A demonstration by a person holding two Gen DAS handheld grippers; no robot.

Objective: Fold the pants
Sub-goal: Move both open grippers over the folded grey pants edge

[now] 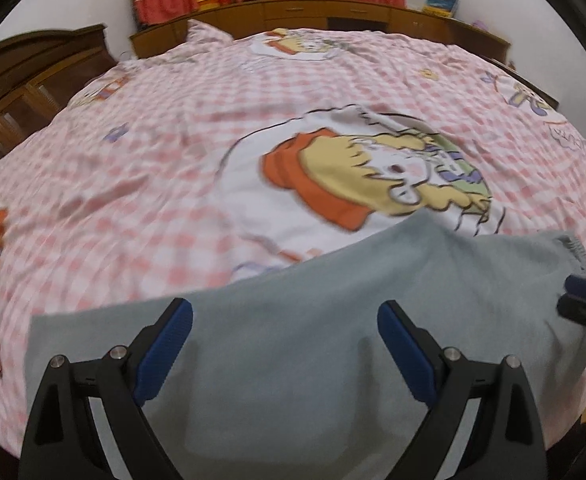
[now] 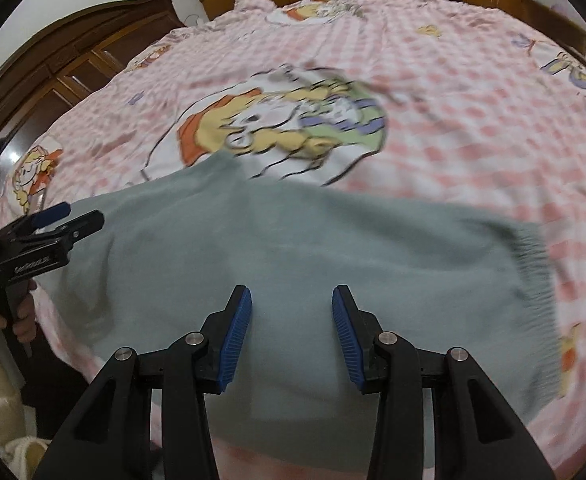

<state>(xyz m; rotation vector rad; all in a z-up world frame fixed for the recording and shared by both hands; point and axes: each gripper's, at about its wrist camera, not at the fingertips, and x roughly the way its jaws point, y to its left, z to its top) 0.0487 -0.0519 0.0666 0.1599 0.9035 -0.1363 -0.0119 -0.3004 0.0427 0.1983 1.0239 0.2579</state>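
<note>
Pants are lying bunched on the bed; we're hovering both claws, left claw and right claw, parted and empty, risking snagging one layer and skewing the fold.

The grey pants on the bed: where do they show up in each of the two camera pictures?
Left wrist view: the grey pants fill the lower middle, their ribbed waistband at the right edge.
Right wrist view: the pants stretch across the lower middle, waistband at the right.
Shared landmark: the cartoon print on the bedcover just beyond the pants.
</note>
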